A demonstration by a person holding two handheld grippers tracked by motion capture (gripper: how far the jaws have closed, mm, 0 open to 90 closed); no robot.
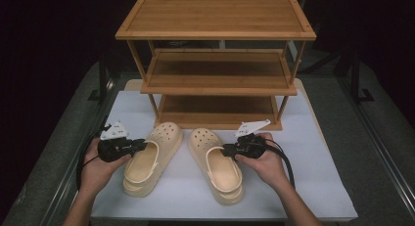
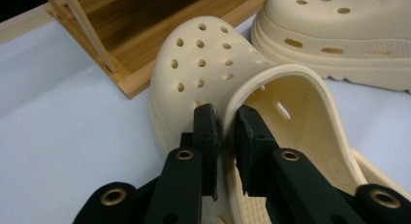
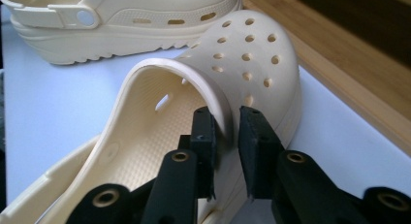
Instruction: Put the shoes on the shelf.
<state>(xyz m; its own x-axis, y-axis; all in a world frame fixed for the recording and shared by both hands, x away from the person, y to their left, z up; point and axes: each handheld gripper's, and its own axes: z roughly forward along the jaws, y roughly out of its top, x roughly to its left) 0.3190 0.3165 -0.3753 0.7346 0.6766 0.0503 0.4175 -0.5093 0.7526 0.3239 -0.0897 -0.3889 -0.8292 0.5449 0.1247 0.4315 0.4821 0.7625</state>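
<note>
Both claws are clamped down right now: the left gripper (image 2: pixel 224 118) has its black jaws pinching the side wall of the left clog (image 1: pixel 147 160) right at the collar edge, one pad inside the opening and one outside, and the right gripper (image 3: pixel 227 121) is doing the mirror image on the right clog (image 1: pixel 216 163). Both cream clogs sit on the white table (image 1: pixel 313 187), toes pointing at the wooden shoe rack (image 1: pixel 218 64), just in front of its bottom shelf and a little splayed apart at the heels. Looks to me like the job is getting the pair onto the rack. If so, the trick is that the rubbery wall is soft and will flex, so I'd keep the pinch firm, lift straight up enough to clear the shelf lip, and keep each shoe level so the heavy sole doesn't swing the toe down. Slide them in toes first, side by side, and watch the rack's thin posts on either side. Don't let go until the soles sit flat.
</note>
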